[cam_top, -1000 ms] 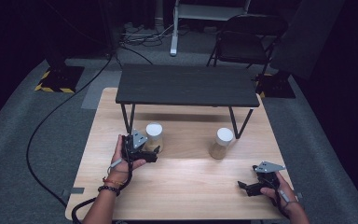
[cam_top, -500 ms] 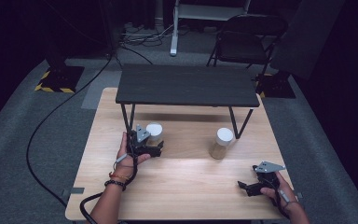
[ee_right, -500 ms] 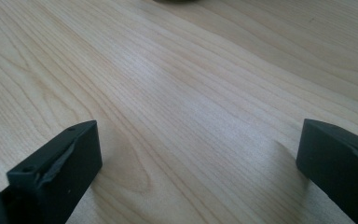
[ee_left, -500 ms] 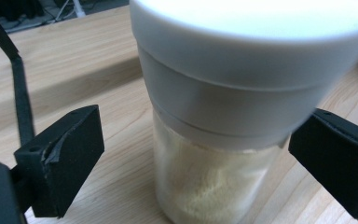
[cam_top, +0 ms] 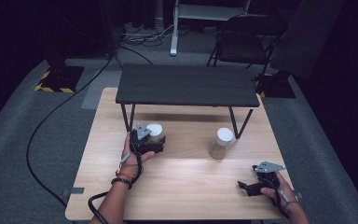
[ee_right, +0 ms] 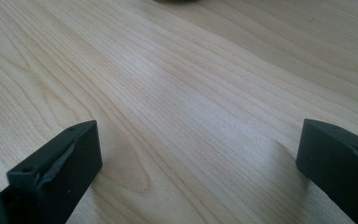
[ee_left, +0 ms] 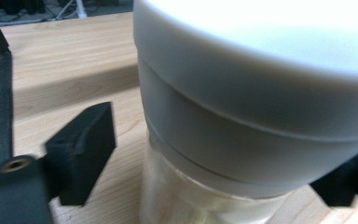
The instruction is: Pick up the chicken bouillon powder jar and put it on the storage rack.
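**Left jaws close in around the near jar**

High view: the left hand-held gripper (cam_top: pixel 153 140) has moved forward across the worktop (cam_top: pixel 186 186) and now sits right at the white-lidded jar (cam_top: pixel 155 132), which stands just in front of it, beside the leg of the small black table (cam_top: pixel 186 85). A second after hovering short of the jar, it has it between its jaws, so in my judgement the grasp is starting and a lift comes next. The second jar (cam_top: pixel 222 143), with tan contents, stands well off to that gripper's right. The right hand-held gripper (cam_top: pixel 251 186) lies on the worktop at the near edge, unmoved.

Left gripper view: the jaws have just been closing, with the jar (ee_left: pixel 242 116) between them. The left pad (ee_left: pixel 81 149) stands a little apart from the body and the right pad is half hidden under the lid's rim, so no firm grip shows. The lid is smooth, matte white plastic, round and wider than the clear, cloudy body below.

Right gripper view: the jaws stand wide apart with nothing between them, over pale, fine-grained wood (ee_right: pixel 191 107).
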